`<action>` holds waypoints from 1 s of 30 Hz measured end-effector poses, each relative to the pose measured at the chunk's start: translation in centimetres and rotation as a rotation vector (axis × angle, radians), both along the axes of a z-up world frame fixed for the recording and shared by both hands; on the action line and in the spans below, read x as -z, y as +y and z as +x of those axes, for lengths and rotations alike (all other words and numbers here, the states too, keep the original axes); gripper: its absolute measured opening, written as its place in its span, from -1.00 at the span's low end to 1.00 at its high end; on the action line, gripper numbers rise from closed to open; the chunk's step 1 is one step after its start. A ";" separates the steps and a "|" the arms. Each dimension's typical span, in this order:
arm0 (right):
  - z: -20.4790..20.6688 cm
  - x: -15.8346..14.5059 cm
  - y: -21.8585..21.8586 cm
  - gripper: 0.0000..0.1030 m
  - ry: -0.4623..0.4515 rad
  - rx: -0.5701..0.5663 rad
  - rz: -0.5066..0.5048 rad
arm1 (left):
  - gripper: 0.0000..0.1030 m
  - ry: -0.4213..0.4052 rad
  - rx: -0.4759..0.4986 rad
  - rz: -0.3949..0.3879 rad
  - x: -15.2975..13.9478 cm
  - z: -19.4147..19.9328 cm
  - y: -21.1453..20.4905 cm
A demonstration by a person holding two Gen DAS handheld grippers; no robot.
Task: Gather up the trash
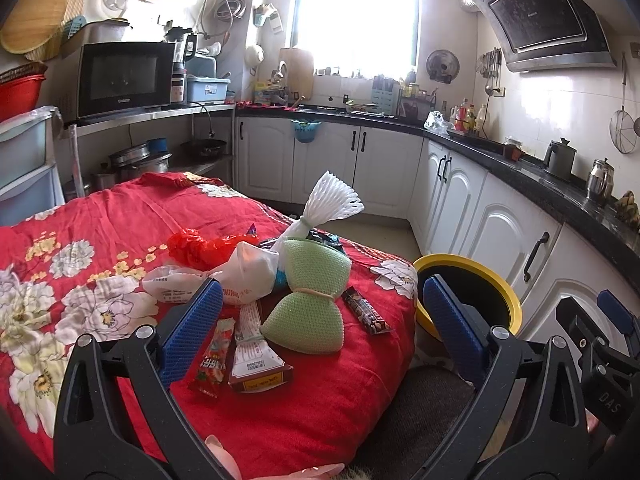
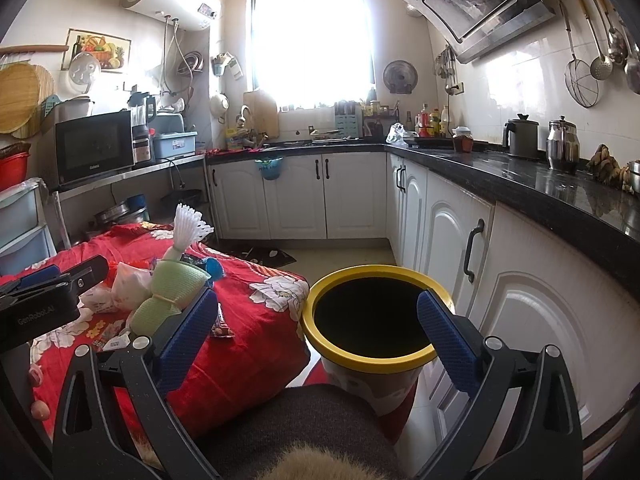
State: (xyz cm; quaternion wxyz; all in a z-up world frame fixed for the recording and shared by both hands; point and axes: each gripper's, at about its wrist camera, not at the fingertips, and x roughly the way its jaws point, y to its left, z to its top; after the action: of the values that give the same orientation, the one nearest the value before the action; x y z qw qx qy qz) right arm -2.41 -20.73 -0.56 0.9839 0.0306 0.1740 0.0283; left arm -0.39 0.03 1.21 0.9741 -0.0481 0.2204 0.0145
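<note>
A heap of trash lies on the red flowered cloth (image 1: pixel 120 216). It holds a green foam net bundle (image 1: pixel 308 300), a white foam net (image 1: pixel 334 200), a white plastic bag (image 1: pixel 244 272), a red plastic bag (image 1: pixel 196 246), a dark snack wrapper (image 1: pixel 366 310), a red candy wrapper (image 1: pixel 212 356) and a brown-and-white packet (image 1: pixel 256 356). My left gripper (image 1: pixel 320 332) hovers open just in front of the heap, holding nothing. A yellow-rimmed bin (image 2: pixel 372 360) stands on the floor right of the table. My right gripper (image 2: pixel 316 342) is open and empty above the bin's near rim.
White cabinets (image 2: pixel 532 320) under a black counter (image 2: pixel 520 188) run along the right and back walls. A microwave (image 1: pixel 124 80) sits on a shelf at the left, above pots (image 1: pixel 140 160). A dark mat (image 2: pixel 264 256) lies on the floor beyond the table.
</note>
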 end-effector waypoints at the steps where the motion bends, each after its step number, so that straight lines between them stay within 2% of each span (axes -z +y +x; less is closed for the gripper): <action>1: 0.0 0.0 0.0 0.88 0.000 0.000 0.000 | 0.79 0.000 -0.001 0.000 -0.1 0.0 0.0; 17: -0.1 -1.0 0.7 0.88 -0.003 -0.023 -0.011 | 0.79 0.000 -0.018 -0.005 -0.4 0.2 1.2; 30: 1.6 -1.0 4.4 0.88 0.021 -0.193 -0.029 | 0.79 0.015 -0.103 -0.018 0.5 0.1 4.4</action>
State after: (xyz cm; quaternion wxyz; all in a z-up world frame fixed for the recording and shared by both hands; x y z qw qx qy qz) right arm -0.85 -16.29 0.49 0.9750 0.0000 0.1868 0.1201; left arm -0.32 4.42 0.70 0.9700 -0.0680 0.2248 0.0629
